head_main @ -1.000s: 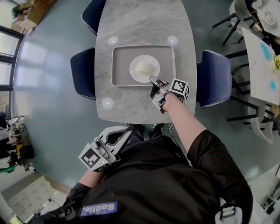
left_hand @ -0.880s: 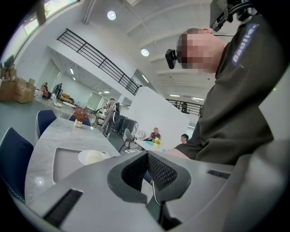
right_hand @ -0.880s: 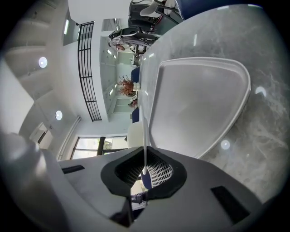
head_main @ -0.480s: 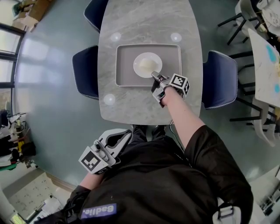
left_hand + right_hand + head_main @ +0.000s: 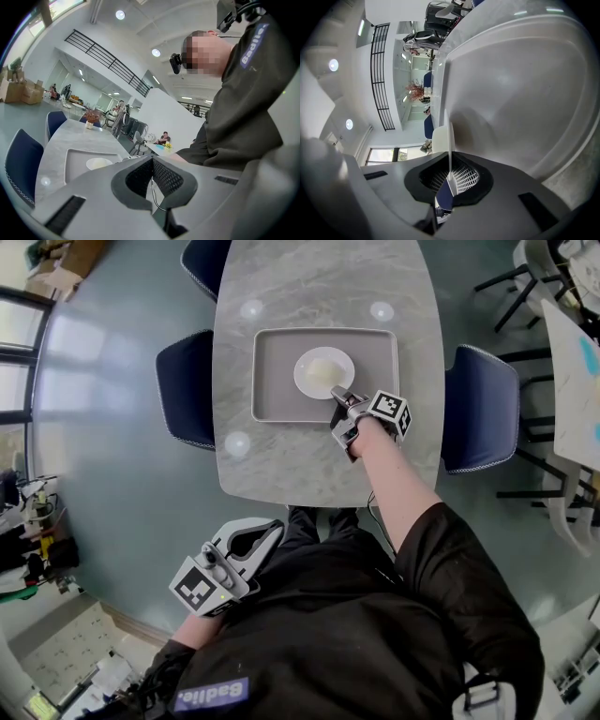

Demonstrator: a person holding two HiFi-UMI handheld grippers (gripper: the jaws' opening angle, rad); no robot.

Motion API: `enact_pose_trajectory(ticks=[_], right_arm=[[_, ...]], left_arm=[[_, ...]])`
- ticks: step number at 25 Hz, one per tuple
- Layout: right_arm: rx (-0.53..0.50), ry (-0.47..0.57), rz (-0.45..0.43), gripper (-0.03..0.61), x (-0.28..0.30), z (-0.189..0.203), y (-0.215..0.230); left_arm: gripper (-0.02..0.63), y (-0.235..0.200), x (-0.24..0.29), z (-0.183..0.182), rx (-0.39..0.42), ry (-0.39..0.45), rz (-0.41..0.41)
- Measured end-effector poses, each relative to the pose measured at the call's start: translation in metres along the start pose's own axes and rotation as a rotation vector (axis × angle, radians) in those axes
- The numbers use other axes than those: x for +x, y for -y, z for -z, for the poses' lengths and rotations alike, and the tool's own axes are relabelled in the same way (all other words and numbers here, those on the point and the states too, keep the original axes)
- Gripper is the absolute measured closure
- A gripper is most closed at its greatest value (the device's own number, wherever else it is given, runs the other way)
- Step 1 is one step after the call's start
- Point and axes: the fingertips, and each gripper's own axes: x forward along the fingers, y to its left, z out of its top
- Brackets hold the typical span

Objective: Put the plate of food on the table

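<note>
Your right gripper (image 5: 339, 396) is clenched on the near right rim of the plate (image 5: 307, 367), and the right gripper view shows that thin white edge pinched between the pads. Over the last second this grip has not changed, and the plate has kept its place at the middle of the grey tray (image 5: 277, 381), the pale food (image 5: 325, 372) sitting on it. Your right arm now reaches further out over the worktop (image 5: 309, 277) and seems to have sunk a little. I cannot tell whether the plate rests on the tray floor or hangs just above it.

So the plate is secured but has not yet gone anywhere: it is in the tray, not on bare marble. I judge that you must lift it level over the tray's raised rim.

Your left gripper (image 5: 274, 529) hangs by your waist, clenched on nothing, well apart from the tray.
</note>
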Motion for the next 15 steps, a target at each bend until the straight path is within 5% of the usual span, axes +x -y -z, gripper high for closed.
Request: enact_pose_trajectory(ticks=[15], right_arm=[[-0.013,0.020,0.044,0.557,0.0038,-0.0062,0.0099]], left_arm=[[0.609,-0.0090,-0.0033,0.0046,-0.030,0.025,-0.024]])
